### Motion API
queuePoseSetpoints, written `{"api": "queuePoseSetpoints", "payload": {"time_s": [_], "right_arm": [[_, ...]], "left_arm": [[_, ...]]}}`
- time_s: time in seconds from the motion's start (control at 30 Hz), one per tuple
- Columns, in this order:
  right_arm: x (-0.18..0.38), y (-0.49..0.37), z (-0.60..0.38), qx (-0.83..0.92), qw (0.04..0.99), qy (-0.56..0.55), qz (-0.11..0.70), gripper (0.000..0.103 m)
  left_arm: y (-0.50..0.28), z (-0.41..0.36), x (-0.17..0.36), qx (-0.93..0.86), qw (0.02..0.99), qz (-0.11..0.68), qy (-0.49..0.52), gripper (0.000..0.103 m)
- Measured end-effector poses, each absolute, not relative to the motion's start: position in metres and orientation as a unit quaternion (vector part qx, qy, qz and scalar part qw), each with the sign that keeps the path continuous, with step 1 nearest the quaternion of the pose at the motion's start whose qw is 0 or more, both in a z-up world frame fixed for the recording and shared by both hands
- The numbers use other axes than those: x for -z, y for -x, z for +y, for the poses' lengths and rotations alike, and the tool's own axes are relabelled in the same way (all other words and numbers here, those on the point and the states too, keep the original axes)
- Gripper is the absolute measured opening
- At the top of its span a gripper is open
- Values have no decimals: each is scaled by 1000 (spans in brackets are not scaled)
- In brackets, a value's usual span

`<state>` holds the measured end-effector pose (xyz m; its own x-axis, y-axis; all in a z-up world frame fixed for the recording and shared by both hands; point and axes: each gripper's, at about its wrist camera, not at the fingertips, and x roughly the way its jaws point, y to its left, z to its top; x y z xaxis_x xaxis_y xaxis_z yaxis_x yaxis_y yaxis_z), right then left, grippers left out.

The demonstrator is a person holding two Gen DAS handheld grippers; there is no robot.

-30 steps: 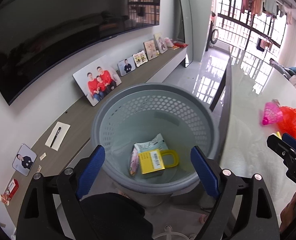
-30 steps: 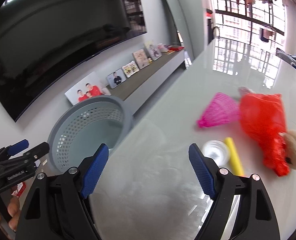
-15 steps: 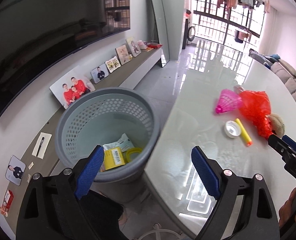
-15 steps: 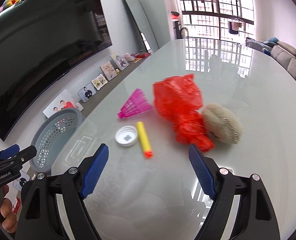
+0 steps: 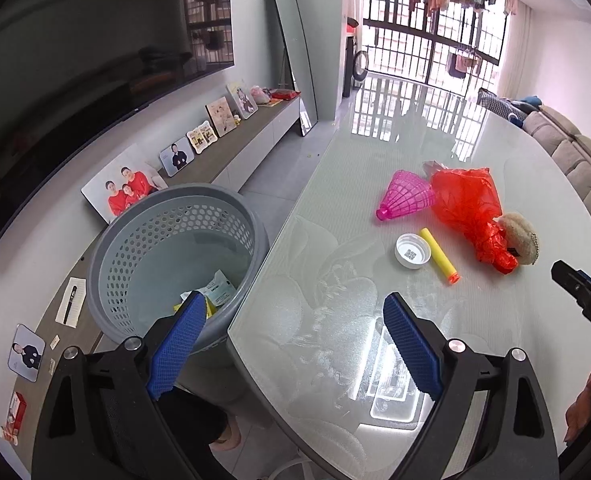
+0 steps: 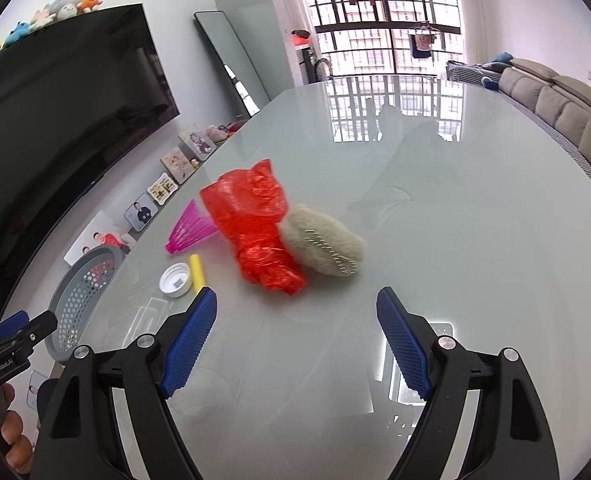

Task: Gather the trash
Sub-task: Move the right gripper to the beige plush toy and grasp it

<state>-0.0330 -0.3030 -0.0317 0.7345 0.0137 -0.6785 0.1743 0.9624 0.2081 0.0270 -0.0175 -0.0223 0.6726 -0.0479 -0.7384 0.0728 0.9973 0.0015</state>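
Note:
A grey perforated basket point(image 5: 143, 240) stands beside the glass table's left edge with wrappers point(image 5: 219, 292) inside; it also shows in the right wrist view point(image 6: 75, 292). On the table lie a red plastic bag point(image 5: 471, 208) point(image 6: 255, 220), a pink shuttlecock point(image 5: 405, 196) point(image 6: 191, 228), a white lid point(image 5: 413, 251) point(image 6: 175, 279), a yellow foam dart point(image 5: 439, 256) point(image 6: 197, 272) and a beige plush keychain point(image 5: 517, 236) point(image 6: 323, 240). My left gripper point(image 5: 295, 336) is open and empty over the table's near-left corner. My right gripper point(image 6: 297, 340) is open and empty, short of the bag.
The glass table point(image 6: 455, 200) stretches far ahead. A low console point(image 5: 231, 152) with photo frames runs along the left wall under a TV point(image 5: 75, 72). A sofa point(image 6: 567, 112) lines the right side. A mirror point(image 5: 295, 52) leans on the far wall.
Both grippers have swung right, away from the basket and toward the items on the table. The right gripper now faces the red bag and plush. Both stay open and empty.

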Motion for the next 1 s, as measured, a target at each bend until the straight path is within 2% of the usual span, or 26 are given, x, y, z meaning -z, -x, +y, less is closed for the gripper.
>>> {"api": "queuePoseSetpoints", "payload": {"time_s": [0.5, 1.0], "right_arm": [[27, 25, -329, 85, 920, -136, 358, 79], [57, -41, -337, 30, 902, -122, 412, 79]], "left_arm": [[-31, -10, 26, 37, 913, 407, -11, 88], [-62, -33, 45, 51, 902, 429, -15, 88]]}}
